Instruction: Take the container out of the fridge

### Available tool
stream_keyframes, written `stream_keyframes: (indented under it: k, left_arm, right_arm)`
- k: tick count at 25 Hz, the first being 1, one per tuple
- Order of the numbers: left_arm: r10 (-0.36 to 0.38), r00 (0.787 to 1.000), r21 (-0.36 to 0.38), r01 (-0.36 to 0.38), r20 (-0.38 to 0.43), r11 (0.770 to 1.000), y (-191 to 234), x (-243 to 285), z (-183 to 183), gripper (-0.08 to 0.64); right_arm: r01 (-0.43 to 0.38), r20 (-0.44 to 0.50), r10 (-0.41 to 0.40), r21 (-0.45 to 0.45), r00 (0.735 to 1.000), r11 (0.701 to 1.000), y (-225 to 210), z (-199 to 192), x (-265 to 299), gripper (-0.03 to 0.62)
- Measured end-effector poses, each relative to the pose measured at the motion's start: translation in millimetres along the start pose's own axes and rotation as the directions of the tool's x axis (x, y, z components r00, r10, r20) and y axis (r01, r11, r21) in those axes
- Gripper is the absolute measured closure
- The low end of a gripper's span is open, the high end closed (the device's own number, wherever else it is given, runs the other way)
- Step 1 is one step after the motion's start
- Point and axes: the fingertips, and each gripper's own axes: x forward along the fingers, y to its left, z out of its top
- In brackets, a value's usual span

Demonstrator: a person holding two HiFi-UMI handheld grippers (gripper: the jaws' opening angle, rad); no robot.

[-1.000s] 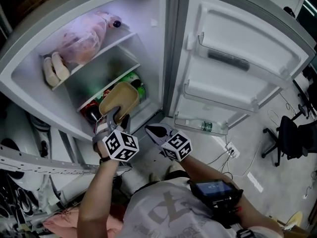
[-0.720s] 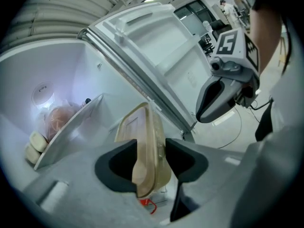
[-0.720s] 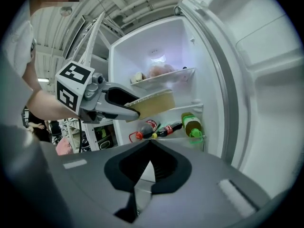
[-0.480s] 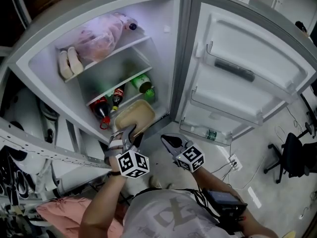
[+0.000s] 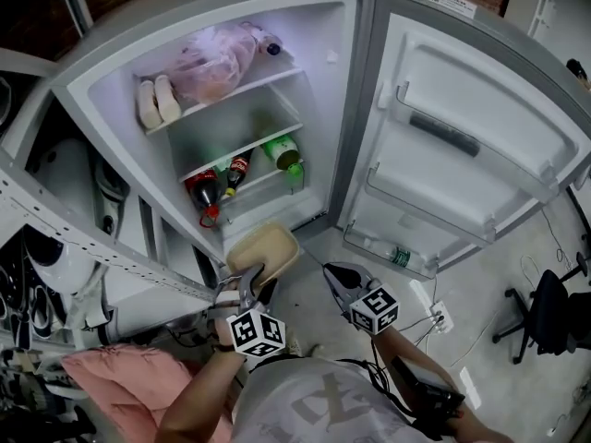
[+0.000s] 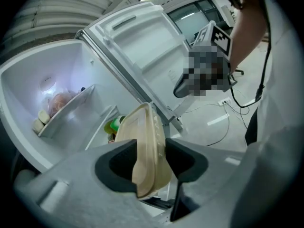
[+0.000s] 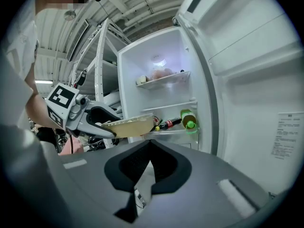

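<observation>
the left claw (image 5: 249, 282) was clamped on the near end of the tan container (image 5: 264, 250), which hung clear of the fridge (image 5: 319, 90), just in front of the open compartment and below its lower shelf in the head view. in the left gripper view the container (image 6: 145, 141) stood edge-on between the two jaws, both pads pressed against its sides, with most of it reaching out past the tips toward the fridge. the right claw (image 5: 338, 275) was just beside the container, on its right and apart from it, jaws together on nothing; from the right gripper view the container (image 7: 128, 126) lay about level in the other claw's grip. inside the fridge, a green bottle (image 5: 283, 151) and dark soda bottles (image 5: 214, 188) lay on the lower shelf and a pink bag (image 5: 214, 61) on the upper one. the door (image 5: 480, 81) stood wide open at right.
</observation>
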Motion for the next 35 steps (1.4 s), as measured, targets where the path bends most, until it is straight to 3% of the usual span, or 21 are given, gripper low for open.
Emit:
stream_keyframes:
  k: [18, 35]
  left_arm:
    - [-0.043, 0.997, -0.095, 0.036, -0.068, 0.995, -80, -36, -39, 0.367]
    - [-0.055, 0.997, -0.091, 0.050, -0.055, 0.995, -111, -47, -21, 0.368]
  right_arm:
    - [-0.039, 0.014, 0.040, -0.009, 0.999, 0.999, 24, -23, -48, 0.584]
    - [-0.049, 0.030, 0.049, -0.001, 0.998, 0.999, 29, -31, -66, 0.584]
